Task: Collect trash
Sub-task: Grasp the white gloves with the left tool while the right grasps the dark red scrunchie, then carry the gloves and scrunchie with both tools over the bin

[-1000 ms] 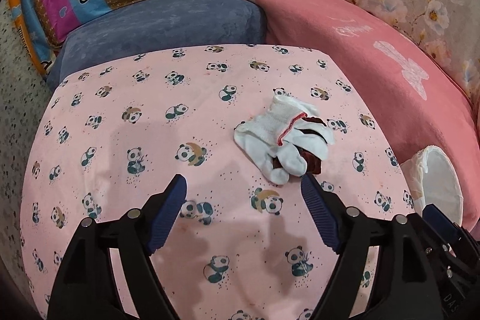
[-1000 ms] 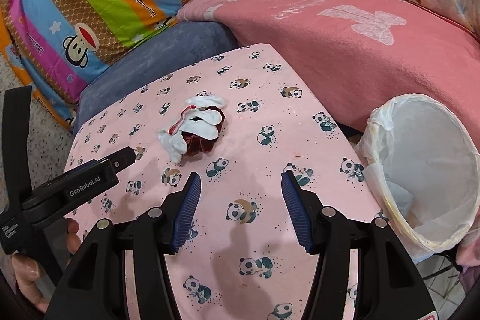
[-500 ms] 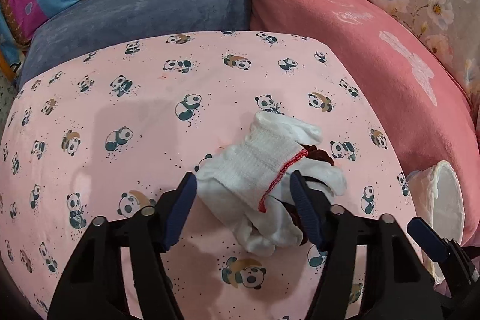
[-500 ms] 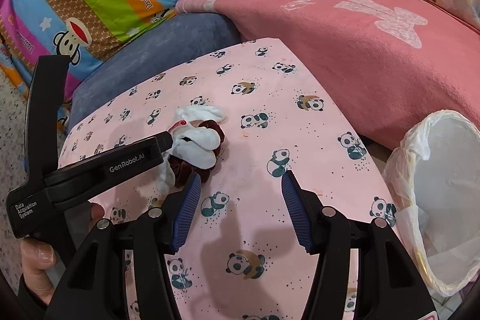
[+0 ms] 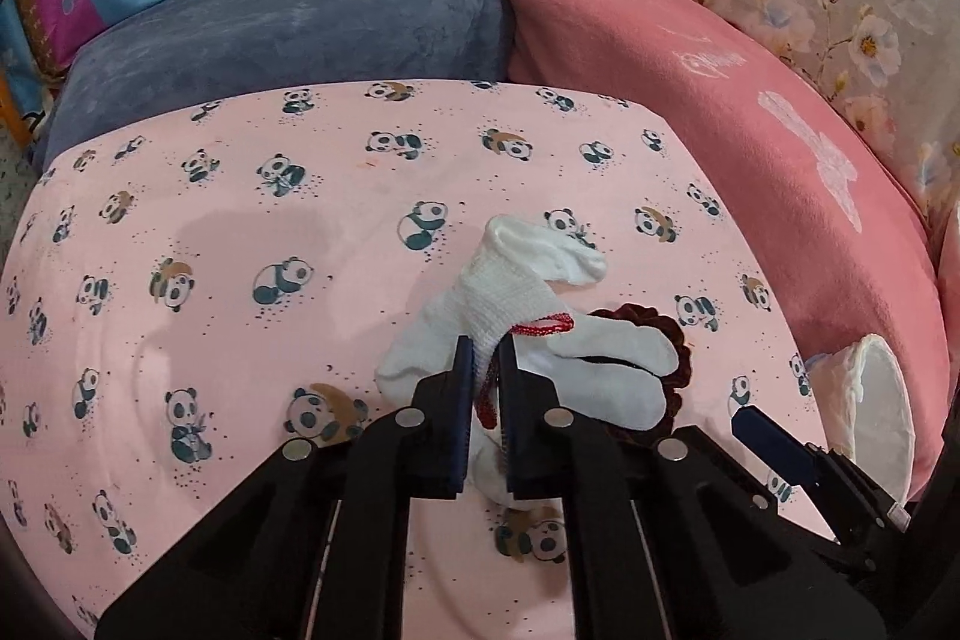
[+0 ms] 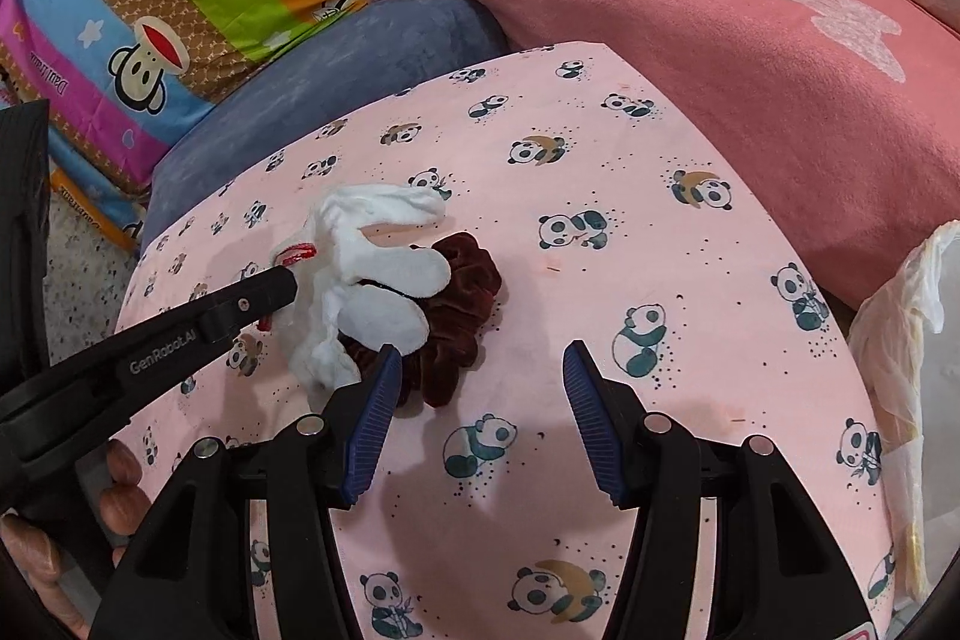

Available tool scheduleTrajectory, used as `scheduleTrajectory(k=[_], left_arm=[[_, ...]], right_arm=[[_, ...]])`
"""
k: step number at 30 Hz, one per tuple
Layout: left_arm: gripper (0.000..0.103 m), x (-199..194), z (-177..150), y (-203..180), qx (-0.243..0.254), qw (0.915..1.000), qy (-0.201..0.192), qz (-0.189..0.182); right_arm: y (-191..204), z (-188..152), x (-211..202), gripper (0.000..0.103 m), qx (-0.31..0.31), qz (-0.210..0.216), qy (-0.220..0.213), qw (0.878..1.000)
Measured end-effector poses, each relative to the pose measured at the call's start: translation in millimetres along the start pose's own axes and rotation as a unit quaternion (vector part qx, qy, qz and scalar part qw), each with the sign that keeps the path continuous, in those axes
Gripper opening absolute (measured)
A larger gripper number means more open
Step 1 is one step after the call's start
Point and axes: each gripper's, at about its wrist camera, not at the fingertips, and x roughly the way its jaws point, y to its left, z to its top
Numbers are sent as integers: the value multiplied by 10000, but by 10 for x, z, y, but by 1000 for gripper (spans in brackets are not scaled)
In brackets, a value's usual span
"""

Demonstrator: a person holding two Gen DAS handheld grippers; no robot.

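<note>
Left tool was wide apart a second ago, now it's clamped on the white glove lying on the panda-print desk; right tool stays apart, empty. Lift-off toward the bin bag looks next.

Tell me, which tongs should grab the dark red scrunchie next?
Probably the right tongs: open, empty, beside the scrunchie. The left tongs are shut on the white glove.

My white glove covers most of the dark red scrunchie; only its frilly edge shows. The lined bin runs off the right edge. My left claw's pads hide the pinched cuff.
</note>
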Motion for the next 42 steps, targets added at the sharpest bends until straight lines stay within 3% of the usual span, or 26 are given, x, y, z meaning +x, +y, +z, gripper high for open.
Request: scheduleTrajectory(k=[7, 8, 11, 15, 32, 42], left_arm=[[8, -47, -38, 187, -155, 9998, 4, 159], [8, -58, -51, 197, -159, 9997, 3, 172], [7, -93, -100, 208, -174, 9997, 24, 193], [7, -178, -202, 148, -139, 9998, 39, 170], [7, -743, -809, -471, 192, 9997, 46, -111], [7, -1040, -964, -951, 558, 9980, -148, -241]], right_arm=[[92, 20, 212, 57, -8, 1, 188, 9998], [93, 15, 226, 54, -1, 20, 203, 9998], [97, -18, 233, 26, -4, 168, 229, 9996], [133, -129, 58, 15, -61, 145, 178, 9997], [-128, -698, -1010, 8, 269, 150, -329, 9990], [-438, -914, -1633, 8, 371, 7, -722, 9967]])
